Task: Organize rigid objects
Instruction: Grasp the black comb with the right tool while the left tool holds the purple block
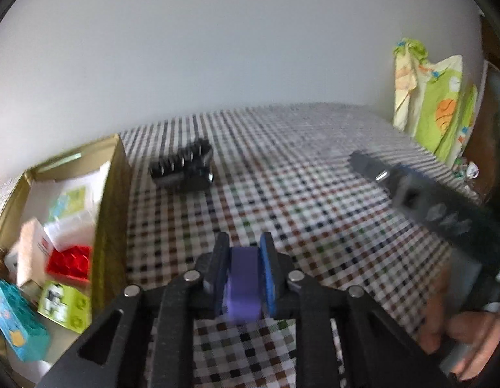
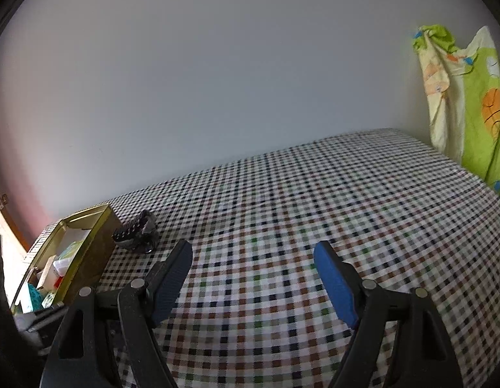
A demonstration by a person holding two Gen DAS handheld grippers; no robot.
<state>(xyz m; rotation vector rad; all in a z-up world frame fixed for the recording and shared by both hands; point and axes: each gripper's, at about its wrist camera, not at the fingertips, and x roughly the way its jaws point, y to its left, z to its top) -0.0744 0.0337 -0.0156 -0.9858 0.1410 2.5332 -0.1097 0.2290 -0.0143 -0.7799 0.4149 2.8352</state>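
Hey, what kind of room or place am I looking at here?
Probably a room in a home: a table against a plain wall, spread with a checkered tablecloth. A printed green and yellow cloth hangs at the far right, and an open gold box holds small toys and packets.

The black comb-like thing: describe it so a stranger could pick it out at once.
Start at the checked cloth and find the open gold box at its left edge. Just right of the box, lying alone on the cloth, is the black comb-like thing. It alone is dark and ridged; the box's items are bright.
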